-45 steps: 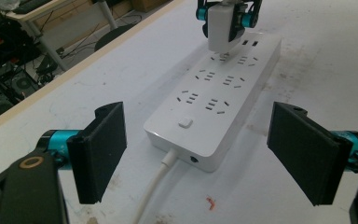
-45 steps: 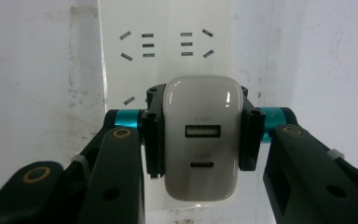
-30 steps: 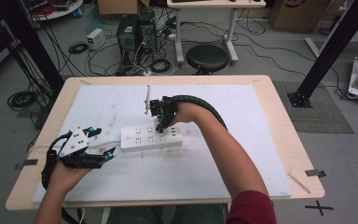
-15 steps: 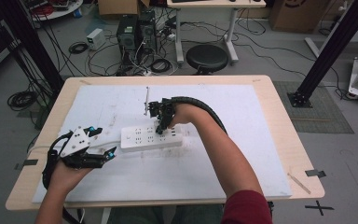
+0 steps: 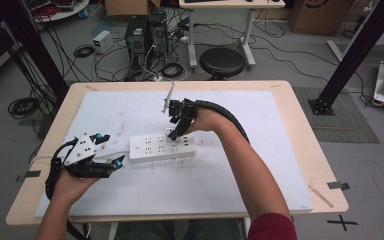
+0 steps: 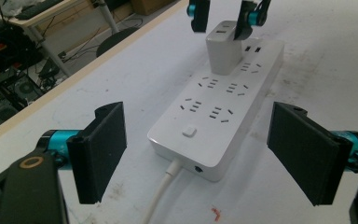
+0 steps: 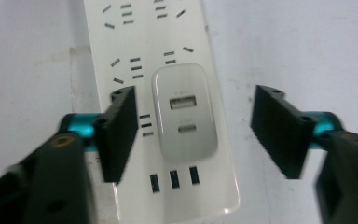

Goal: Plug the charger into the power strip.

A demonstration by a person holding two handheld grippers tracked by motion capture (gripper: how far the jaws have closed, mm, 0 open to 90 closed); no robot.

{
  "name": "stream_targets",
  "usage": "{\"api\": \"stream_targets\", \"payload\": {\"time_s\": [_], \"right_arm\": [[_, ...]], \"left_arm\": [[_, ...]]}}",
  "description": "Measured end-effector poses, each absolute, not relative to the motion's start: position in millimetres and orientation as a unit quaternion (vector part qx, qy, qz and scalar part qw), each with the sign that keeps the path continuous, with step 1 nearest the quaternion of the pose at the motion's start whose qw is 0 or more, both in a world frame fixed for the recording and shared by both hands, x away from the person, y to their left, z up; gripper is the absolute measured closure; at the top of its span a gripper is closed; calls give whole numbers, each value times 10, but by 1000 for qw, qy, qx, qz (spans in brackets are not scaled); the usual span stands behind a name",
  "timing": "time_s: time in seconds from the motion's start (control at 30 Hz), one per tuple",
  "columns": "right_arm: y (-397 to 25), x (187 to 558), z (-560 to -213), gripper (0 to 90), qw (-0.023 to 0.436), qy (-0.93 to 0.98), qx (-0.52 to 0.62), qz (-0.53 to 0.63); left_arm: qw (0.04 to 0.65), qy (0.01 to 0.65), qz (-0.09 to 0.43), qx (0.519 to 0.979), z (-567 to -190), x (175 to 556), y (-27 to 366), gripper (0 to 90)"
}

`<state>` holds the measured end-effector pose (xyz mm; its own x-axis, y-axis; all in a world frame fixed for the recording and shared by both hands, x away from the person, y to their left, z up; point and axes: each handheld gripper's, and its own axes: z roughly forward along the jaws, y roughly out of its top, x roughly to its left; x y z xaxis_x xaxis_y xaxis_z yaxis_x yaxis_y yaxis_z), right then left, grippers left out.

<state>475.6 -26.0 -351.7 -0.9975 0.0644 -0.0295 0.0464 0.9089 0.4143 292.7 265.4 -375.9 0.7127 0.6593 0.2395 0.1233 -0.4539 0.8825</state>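
Observation:
A white power strip lies across the middle of the white mat, its cord running toward my left gripper. A white USB charger stands plugged into the strip near its far end. My right gripper hangs open directly over the charger, one jaw on each side and neither touching it. In the high view the right gripper points down at the strip. My left gripper is open at the strip's switch end, jaws wide on either side of that end, and holds nothing. The left gripper rests low over the mat.
The white mat covers most of the wooden table. Beyond the far edge are a black stool, computer towers and floor cables. Black frame posts stand at both sides.
My right gripper has shifted slightly over the charger. The left gripper and the power strip have stayed where they were.

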Motion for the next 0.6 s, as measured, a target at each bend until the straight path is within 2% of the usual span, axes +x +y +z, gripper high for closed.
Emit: {"api": "stream_targets", "payload": {"time_s": [0.3, 0.5, 0.6], "right_arm": [[-868, 4458, -3225, 228, 43, 928, 108, 355], [-1219, 4171, -3172, 195, 82, 905, 150, 389], [-1281, 4133, -3172, 194, 81, 902, 159, 392]], "left_arm": [[477, 226, 287, 799, -3664, 2959, 2614, 197], [486, 219, 282, 797, -3613, 2986, 2613, 197], [487, 219, 280, 798, -3608, 3006, 2621, 197]]}}
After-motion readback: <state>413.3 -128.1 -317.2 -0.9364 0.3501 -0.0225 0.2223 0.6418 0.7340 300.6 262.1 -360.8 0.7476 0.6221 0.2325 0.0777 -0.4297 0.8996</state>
